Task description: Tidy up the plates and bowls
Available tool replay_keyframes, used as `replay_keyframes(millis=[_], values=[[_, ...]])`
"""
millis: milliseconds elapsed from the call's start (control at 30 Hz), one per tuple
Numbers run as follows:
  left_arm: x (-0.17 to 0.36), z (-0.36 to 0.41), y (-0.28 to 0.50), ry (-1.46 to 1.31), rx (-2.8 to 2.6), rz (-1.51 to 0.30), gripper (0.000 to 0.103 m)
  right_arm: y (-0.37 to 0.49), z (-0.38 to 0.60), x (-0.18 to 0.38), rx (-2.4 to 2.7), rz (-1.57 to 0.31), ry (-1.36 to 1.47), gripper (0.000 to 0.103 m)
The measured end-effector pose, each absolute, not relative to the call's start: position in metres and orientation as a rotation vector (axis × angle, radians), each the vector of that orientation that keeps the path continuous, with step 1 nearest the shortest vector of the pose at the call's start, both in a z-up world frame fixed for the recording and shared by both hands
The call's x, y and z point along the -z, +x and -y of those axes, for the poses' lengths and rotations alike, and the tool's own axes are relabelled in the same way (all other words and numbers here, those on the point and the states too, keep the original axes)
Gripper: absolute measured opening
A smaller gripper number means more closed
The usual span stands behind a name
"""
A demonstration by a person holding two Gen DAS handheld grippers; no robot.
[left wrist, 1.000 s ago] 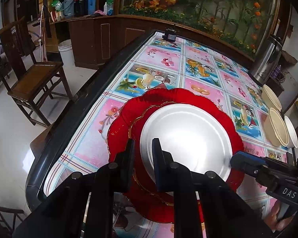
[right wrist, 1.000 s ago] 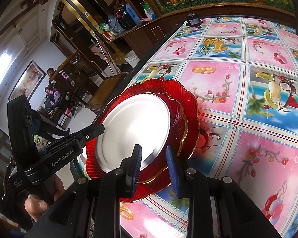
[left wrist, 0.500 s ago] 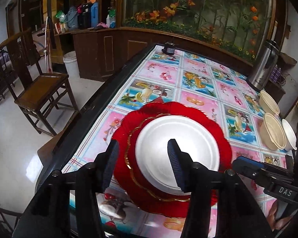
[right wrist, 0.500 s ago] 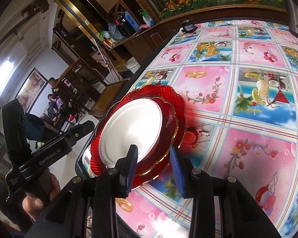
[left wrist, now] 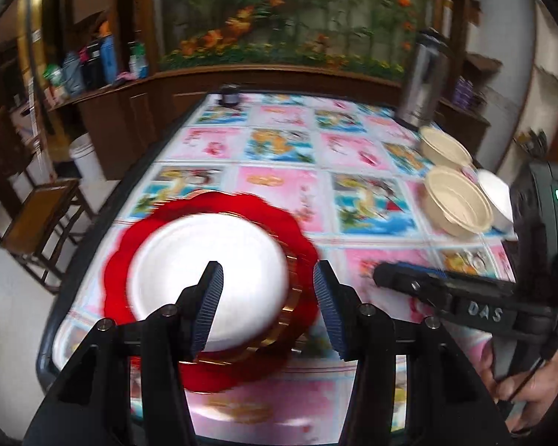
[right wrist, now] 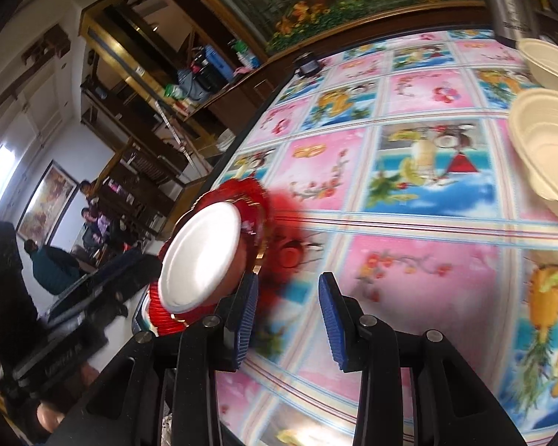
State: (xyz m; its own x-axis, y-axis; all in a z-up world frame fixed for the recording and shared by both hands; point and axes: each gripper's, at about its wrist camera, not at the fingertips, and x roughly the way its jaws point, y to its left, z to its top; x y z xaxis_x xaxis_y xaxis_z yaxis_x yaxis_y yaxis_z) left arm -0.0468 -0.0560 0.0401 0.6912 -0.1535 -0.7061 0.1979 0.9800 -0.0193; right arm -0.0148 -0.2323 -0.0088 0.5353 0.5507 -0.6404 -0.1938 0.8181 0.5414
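Your left gripper (left wrist: 268, 301) stands wide open with nothing between its ribbed pads, hanging above the near edge of the plate stack. Your right gripper (right wrist: 288, 319) is just as wide and just as empty, over bare tablecloth (right wrist: 409, 282) with the stack off at its 10 o'clock.

The stack sits at the near left corner of the table: a white plate (left wrist: 208, 271) on a gold-rimmed red plate (left wrist: 292, 297), both on a big scalloped red plate (left wrist: 305, 234). From the left wrist view the bowls lie at 2 o'clock, well apart from the plates: two cream bowls (left wrist: 457, 200), one behind the other, and a small white bowl (left wrist: 496, 193) just beside the nearer one.

The white plate and the cream bowls look like thin moulded disposables, so expect them to be very light and a little flexible; a hard pinch would likely dent the rim, and a light one may let them slide. Take each bowl by its rim at the side nearest you, one pad inside the wall and one outside. The red plates look like glossy rigid plastic or glass, probably slippery and heavier; grip the scalloped edge flat, and lift the stack only from the bottom plate, with both grippers on opposite sides
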Motion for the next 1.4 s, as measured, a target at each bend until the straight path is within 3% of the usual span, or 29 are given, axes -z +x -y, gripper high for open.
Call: replay_keyframes(millis=[400, 733, 1000, 1067, 1100, 1133, 1167, 1400], values=[[-0.011, 0.134, -0.064, 0.212, 0.329, -0.857, 0.049, -0.046, 0.331, 0.012, -0.315, -0.82, 0.571, 0.037], [-0.003, 0.139, -0.06, 0.208, 0.341, -0.889, 0.049, -0.057, 0.449, 0.013, 0.027, -0.735, 0.753, 0.058], [-0.004, 0.131, -0.059, 0.199, 0.337, -0.883, 0.049, -0.005, 0.463, 0.034, 0.141, -0.842, 0.719, 0.061], [-0.004, 0.127, -0.057, 0.189, 0.337, -0.887, 0.049, 0.007, 0.464, 0.038, 0.153, -0.866, 0.673, 0.057], [-0.003, 0.125, -0.055, 0.186, 0.338, -0.89, 0.049, 0.011, 0.462, 0.038, 0.157, -0.875, 0.645, 0.049], [-0.002, 0.123, -0.054, 0.182, 0.337, -0.891, 0.049, 0.018, 0.458, 0.037, 0.158, -0.9, 0.592, 0.034], [-0.002, 0.122, -0.053, 0.18, 0.337, -0.892, 0.049, 0.021, 0.453, 0.036, 0.137, -0.918, 0.564, 0.029], [-0.002, 0.118, -0.049, 0.161, 0.342, -0.899, 0.049, 0.042, 0.386, 0.026, -0.227, -1.107, 0.173, 0.027]])
